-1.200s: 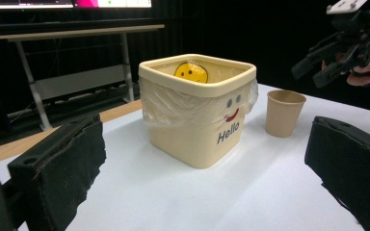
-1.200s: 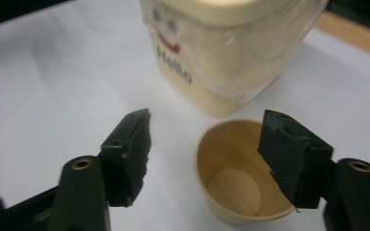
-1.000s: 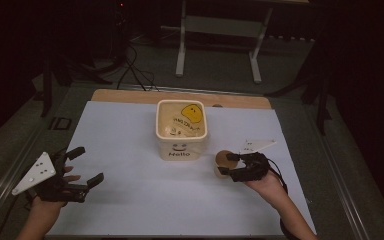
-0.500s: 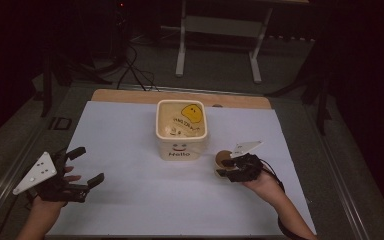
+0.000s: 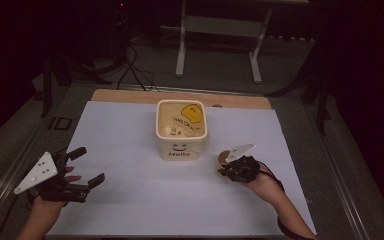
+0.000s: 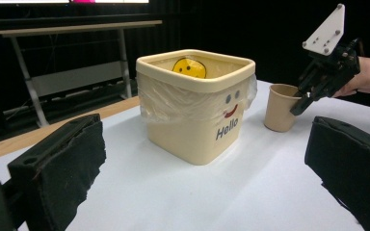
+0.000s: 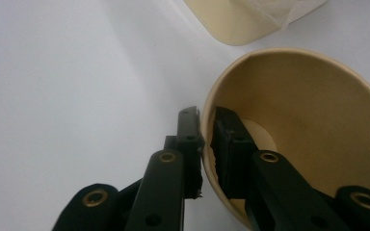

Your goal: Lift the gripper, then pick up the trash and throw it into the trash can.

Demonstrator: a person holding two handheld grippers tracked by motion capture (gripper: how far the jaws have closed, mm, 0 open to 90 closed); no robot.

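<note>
Bin [image 6: 197, 125] reads "Hello" w/ smiley; yellow smiley inside.

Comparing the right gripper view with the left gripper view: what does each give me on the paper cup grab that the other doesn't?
Right gripper view: the right tool pinches the paper cup wall, one jaw inside, one outside; the jaws have just been closing. It looks into the cup, which appears empty.

Left gripper view: the cup stands upright on the white table, beside the cream bin marked Hello, apart from it. The left tool is open, with nothing between its jaws.

Both: cup, bin with its plastic liner, right tool at the cup's rim.
</note>
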